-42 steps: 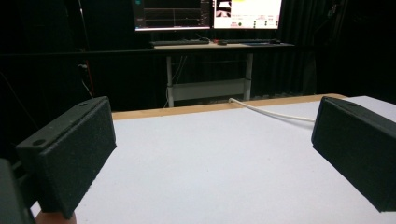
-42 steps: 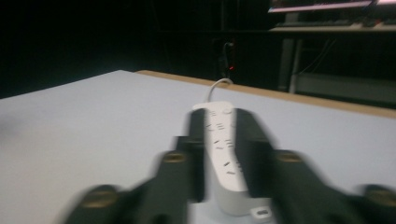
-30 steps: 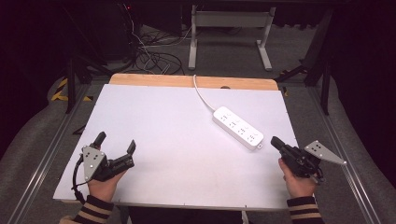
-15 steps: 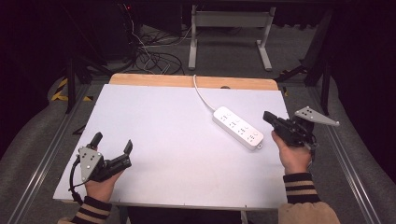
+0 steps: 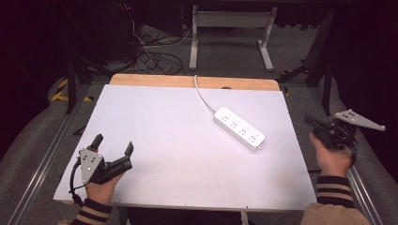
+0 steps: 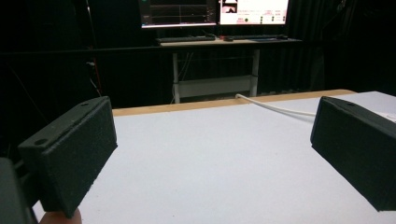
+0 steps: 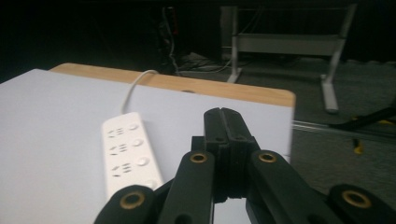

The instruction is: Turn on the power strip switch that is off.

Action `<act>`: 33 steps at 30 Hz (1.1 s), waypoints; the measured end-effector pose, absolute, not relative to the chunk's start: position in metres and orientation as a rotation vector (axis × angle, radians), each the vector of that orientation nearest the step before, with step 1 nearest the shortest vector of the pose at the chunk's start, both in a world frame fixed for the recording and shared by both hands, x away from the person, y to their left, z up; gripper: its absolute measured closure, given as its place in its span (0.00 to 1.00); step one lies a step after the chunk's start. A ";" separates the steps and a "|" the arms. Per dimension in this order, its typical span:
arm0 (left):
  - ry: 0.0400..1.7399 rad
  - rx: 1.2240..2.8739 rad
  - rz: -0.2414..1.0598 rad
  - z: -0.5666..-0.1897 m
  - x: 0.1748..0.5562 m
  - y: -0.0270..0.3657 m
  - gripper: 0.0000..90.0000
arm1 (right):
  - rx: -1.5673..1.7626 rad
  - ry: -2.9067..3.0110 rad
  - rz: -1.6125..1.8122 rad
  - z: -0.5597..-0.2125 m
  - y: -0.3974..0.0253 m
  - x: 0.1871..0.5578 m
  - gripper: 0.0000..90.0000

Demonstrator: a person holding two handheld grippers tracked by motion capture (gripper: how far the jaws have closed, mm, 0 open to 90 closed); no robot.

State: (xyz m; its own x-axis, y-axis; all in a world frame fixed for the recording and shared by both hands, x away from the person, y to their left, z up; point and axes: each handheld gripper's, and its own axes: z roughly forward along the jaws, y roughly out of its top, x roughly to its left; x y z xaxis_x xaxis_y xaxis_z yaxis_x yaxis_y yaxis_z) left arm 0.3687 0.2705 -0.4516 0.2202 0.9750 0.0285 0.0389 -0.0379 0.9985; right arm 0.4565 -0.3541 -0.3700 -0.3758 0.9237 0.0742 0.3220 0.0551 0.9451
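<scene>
- Your right gripper [image 5: 312, 123] has drifted out past the table's [image 5: 187, 187] right edge since half a second ago, off beside the power strip [image 5: 239, 128].
- Its jaws are pressed together, nothing between them.
- Your left gripper [image 5: 112, 146] hasn't budged at the near left corner: jaws wide apart, holding nothing.
- That strip lies flat and slanted, right of centre, cord [image 5: 202, 93] running to the far edge.

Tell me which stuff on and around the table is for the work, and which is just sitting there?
For the work:
- white power strip with its cable
- right gripper, jaws shut, nearest to it
- left gripper, jaws open, holding nothing

Just sitting there:
- monitors on the far desk
- tangled cables on the floor
- metal desk frame
</scene>
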 end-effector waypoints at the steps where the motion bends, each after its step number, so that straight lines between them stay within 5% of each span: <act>1: 1.058 1.360 1.045 -0.452 0.369 0.270 0.01 | 1.274 1.721 1.315 -0.368 -0.371 0.454 1.00; 7: 1.062 1.359 1.043 -0.452 0.369 0.271 0.01 | 1.254 1.698 1.354 -0.358 -0.384 0.451 1.00; 20: 1.054 1.358 1.039 -0.451 0.368 0.271 0.01 | 0.871 2.022 1.269 -0.252 -0.230 0.496 1.00; 26: 1.044 1.364 1.035 -0.451 0.367 0.270 0.01 | 0.862 2.185 1.138 -0.259 -0.166 0.529 1.00; 33: 1.040 1.365 1.049 -0.451 0.366 0.270 0.01 | 1.062 2.340 0.819 -0.341 -0.137 0.591 1.00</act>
